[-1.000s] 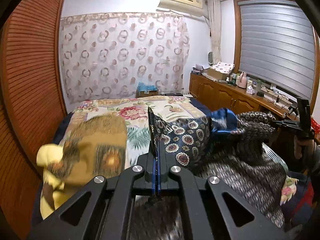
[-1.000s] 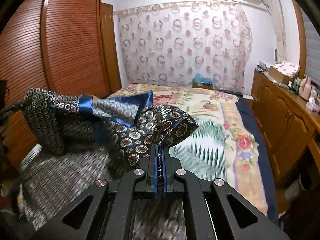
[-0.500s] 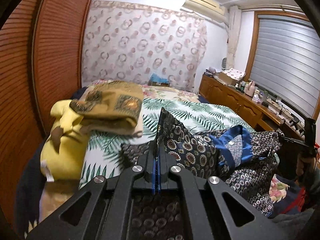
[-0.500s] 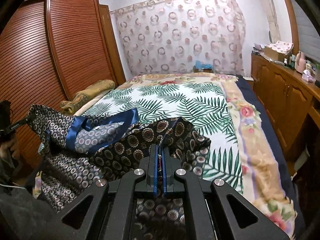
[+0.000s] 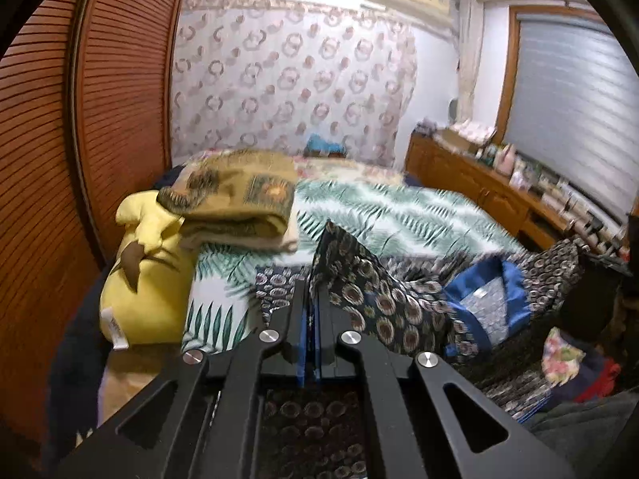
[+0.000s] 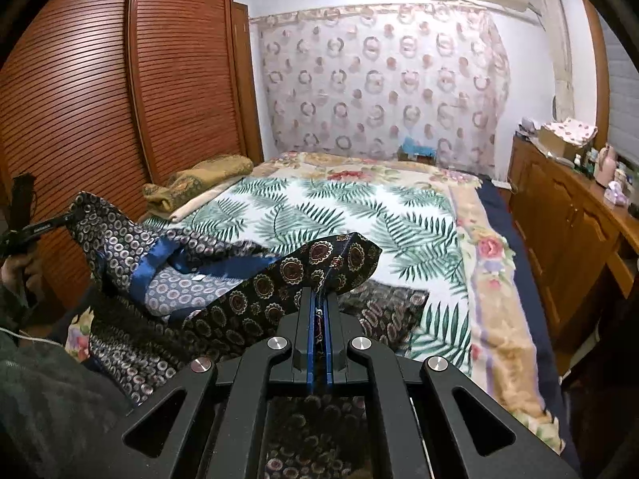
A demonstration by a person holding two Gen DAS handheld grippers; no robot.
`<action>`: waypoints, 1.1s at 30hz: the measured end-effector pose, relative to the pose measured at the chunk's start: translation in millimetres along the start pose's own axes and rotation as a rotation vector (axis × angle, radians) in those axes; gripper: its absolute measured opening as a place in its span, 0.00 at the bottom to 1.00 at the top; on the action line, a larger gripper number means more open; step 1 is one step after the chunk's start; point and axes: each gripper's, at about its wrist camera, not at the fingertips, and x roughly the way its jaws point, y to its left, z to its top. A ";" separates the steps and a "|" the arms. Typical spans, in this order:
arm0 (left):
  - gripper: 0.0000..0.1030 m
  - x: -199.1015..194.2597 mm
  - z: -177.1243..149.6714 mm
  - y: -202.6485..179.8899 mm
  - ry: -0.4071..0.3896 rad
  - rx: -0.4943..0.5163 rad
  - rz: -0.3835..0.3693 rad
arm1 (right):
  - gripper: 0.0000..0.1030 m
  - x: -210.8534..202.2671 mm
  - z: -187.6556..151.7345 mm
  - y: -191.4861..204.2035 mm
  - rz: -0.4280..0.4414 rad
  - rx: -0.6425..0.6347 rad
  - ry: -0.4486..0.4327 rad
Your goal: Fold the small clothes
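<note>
A dark patterned garment (image 5: 391, 303) with circle motifs and a blue-lined collar (image 5: 491, 299) hangs stretched between both grippers over the near end of the bed. My left gripper (image 5: 313, 279) is shut on one of its edges. My right gripper (image 6: 318, 299) is shut on the other edge of the garment (image 6: 255, 291). The blue collar (image 6: 159, 255) sags in the middle, and the lower cloth rests on the leaf-print bedspread (image 6: 319, 215). In the right wrist view the left gripper (image 6: 52, 223) appears at the far left, held by a hand.
A folded olive-gold blanket (image 5: 239, 195) lies on a yellow plush cushion (image 5: 147, 275) at the bed's left edge, beside the slatted wooden wardrobe (image 5: 60, 159). A wooden sideboard (image 6: 571, 215) with small items runs along the right wall. A patterned curtain (image 6: 379, 80) covers the far wall.
Both grippers have come down and forward with the garment, from over the floral end of the bed to the leaf-print part. The garment's lower part now rests on the bedspread.
</note>
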 end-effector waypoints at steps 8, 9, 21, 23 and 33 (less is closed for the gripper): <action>0.09 7.4 -9.9 2.2 0.036 0.014 0.023 | 0.03 28.4 -22.0 -4.1 0.009 0.045 0.133; 0.14 5.6 -9.0 2.0 0.027 0.020 0.024 | 0.03 29.7 -22.8 -4.9 0.017 0.051 0.144; 0.76 19.3 9.2 3.7 0.016 0.021 -0.005 | 0.36 13.9 5.8 -12.5 -0.009 0.050 0.067; 0.76 25.8 8.9 2.3 0.027 0.022 -0.015 | 0.45 10.8 9.5 -13.5 -0.017 0.047 0.051; 0.76 62.1 26.2 9.8 0.059 0.052 0.022 | 0.47 57.4 16.4 -40.5 -0.131 0.106 0.099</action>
